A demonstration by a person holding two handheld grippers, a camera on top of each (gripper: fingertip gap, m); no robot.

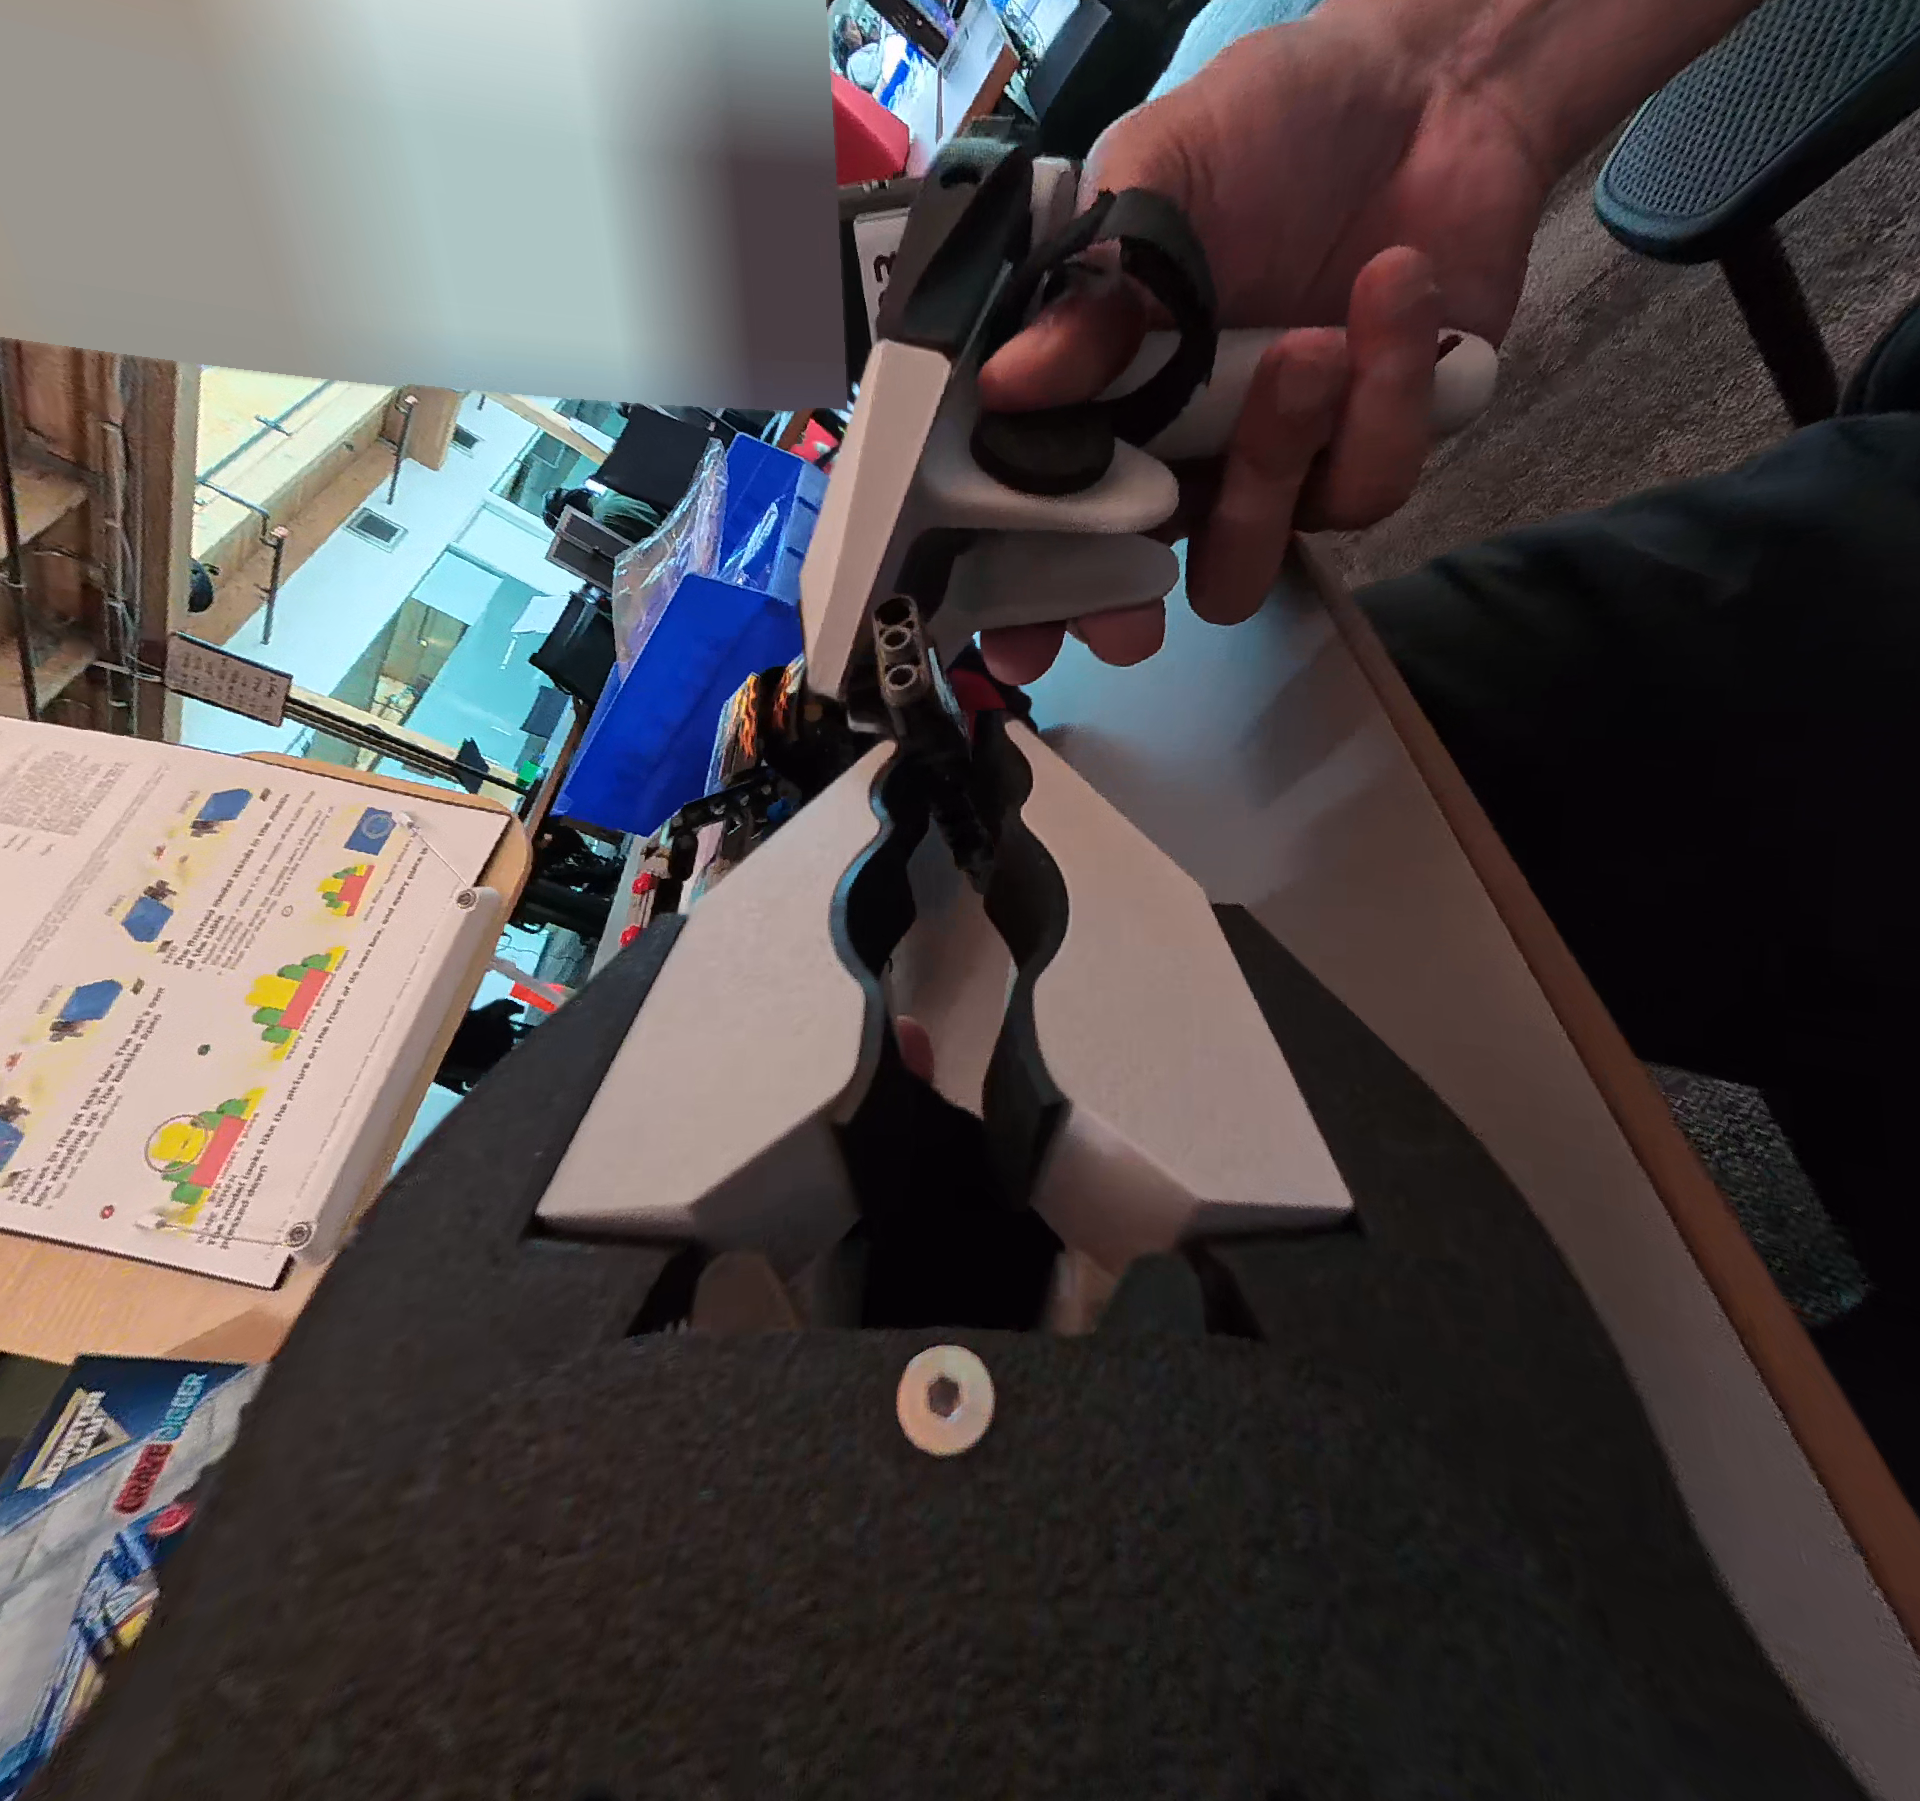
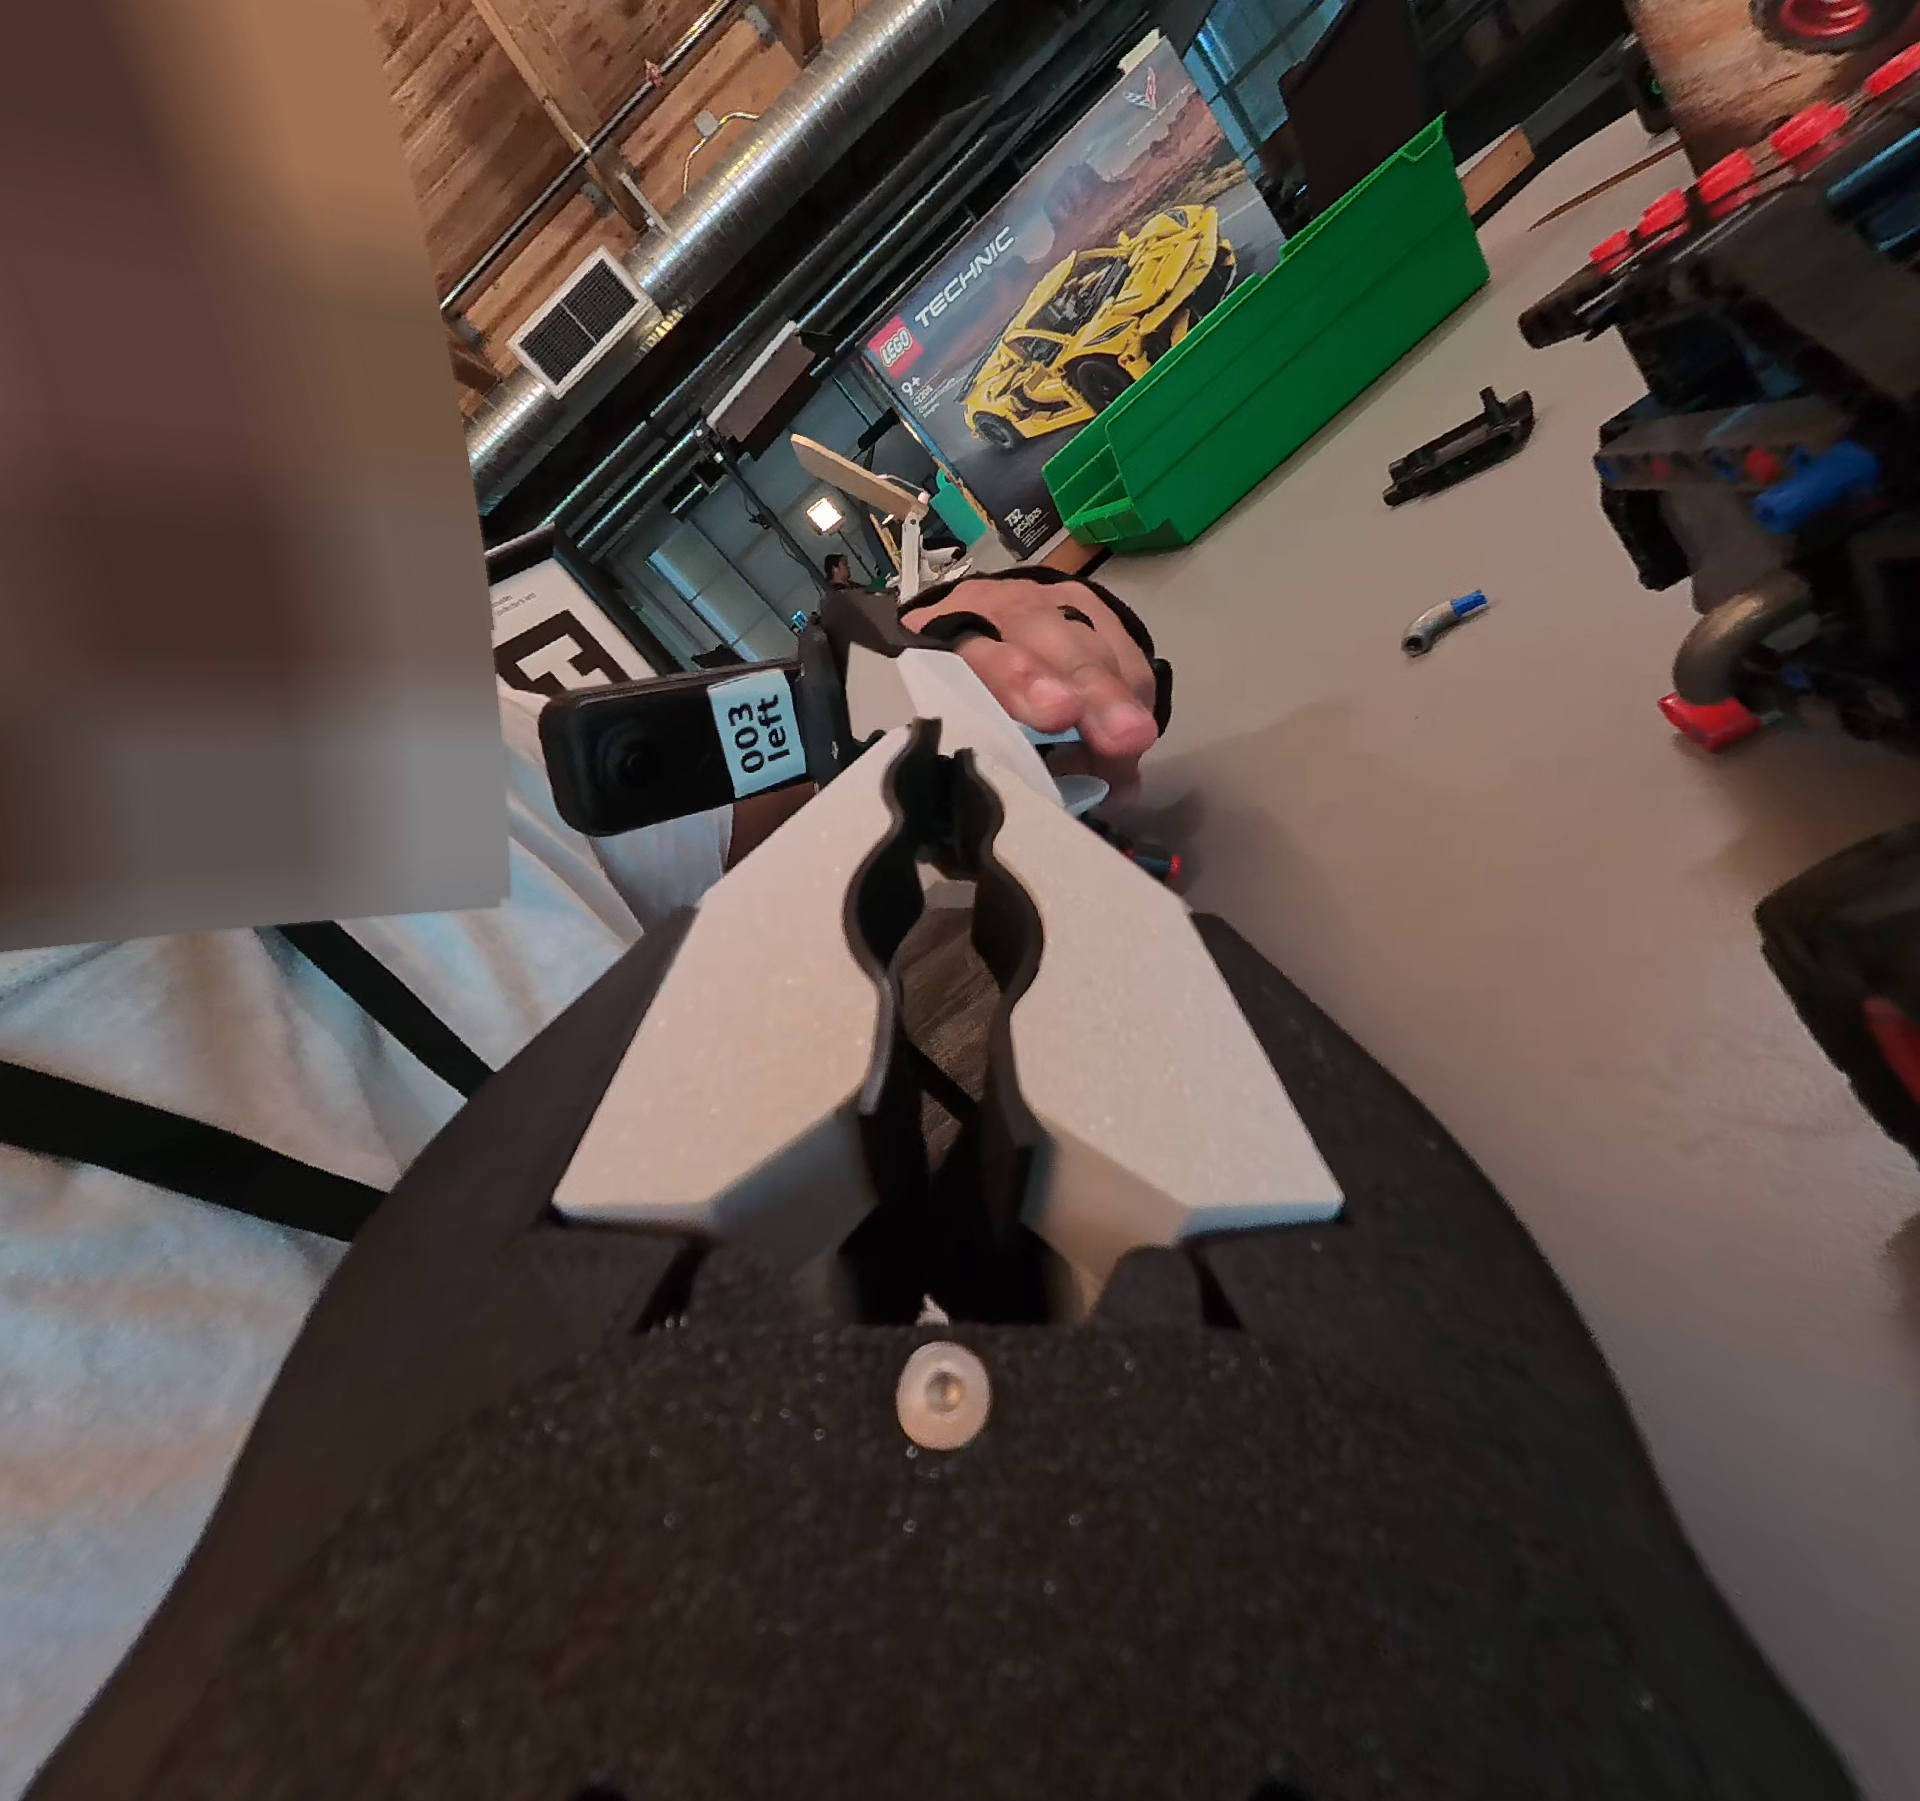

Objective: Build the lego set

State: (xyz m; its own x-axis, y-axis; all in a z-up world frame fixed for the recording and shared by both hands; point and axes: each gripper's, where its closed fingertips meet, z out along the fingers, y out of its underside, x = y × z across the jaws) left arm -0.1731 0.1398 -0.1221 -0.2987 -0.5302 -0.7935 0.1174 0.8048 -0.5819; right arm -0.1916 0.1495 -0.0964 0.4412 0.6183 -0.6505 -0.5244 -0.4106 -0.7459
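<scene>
Two grippers meet on one small building-toy piece, a dark grey plastic beam with round holes joined to black toothed parts point(image 1: 902, 655), which is held in the air just over the near edge of the pale grey table point(image 2: 1351, 920). The left gripper point(image 1: 945, 764) has its jaws pressed nearly together and pinches the black lower part only with the tips. The right gripper point(image 2: 943, 749), held by a bare hand point(image 1: 1299, 297), comes from above, and its jaws also seem closed on the piece, at the grey beam end. I judge such a tip-only hold as delicate: an even squeeze and straight alignment of both sides would keep the piece from turning. Farther on the table stand a black toy truck model with red and blue pins point(image 2: 1766, 401) and a green plastic bin point(image 2: 1278, 380).
</scene>
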